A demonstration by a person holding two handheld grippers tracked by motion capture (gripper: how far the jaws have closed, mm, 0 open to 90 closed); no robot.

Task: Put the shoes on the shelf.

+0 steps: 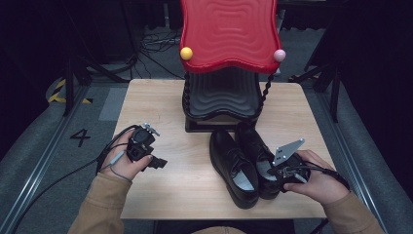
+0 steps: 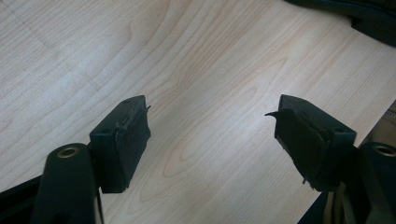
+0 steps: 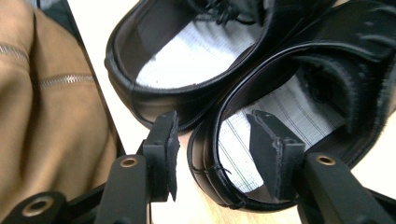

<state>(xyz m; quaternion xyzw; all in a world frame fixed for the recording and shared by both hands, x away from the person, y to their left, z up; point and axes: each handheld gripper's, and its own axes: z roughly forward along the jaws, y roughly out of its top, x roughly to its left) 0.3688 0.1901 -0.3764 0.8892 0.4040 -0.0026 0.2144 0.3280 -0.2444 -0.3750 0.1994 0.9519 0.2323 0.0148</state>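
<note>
Here, right gripper (image 3: 215, 154) astride shoe (image 3: 280, 116) heel (toe cut off)

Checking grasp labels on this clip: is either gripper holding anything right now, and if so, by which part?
Nothing is held. The right gripper is open, its jaws either side of the heel rim of the right-hand shoe without pressing it. The left gripper is open over bare table.

Catalogued from my remote station: two black leather shoes (image 1: 243, 163), white line-printed insoles, at my right gripper (image 3: 212, 144); pale wood-grain table (image 2: 210, 70) under my black-jawed left gripper (image 2: 212, 135); beyond, a red rippled tray (image 1: 229, 31), yellow knob (image 1: 186, 53), pink knob (image 1: 279, 55).
</note>
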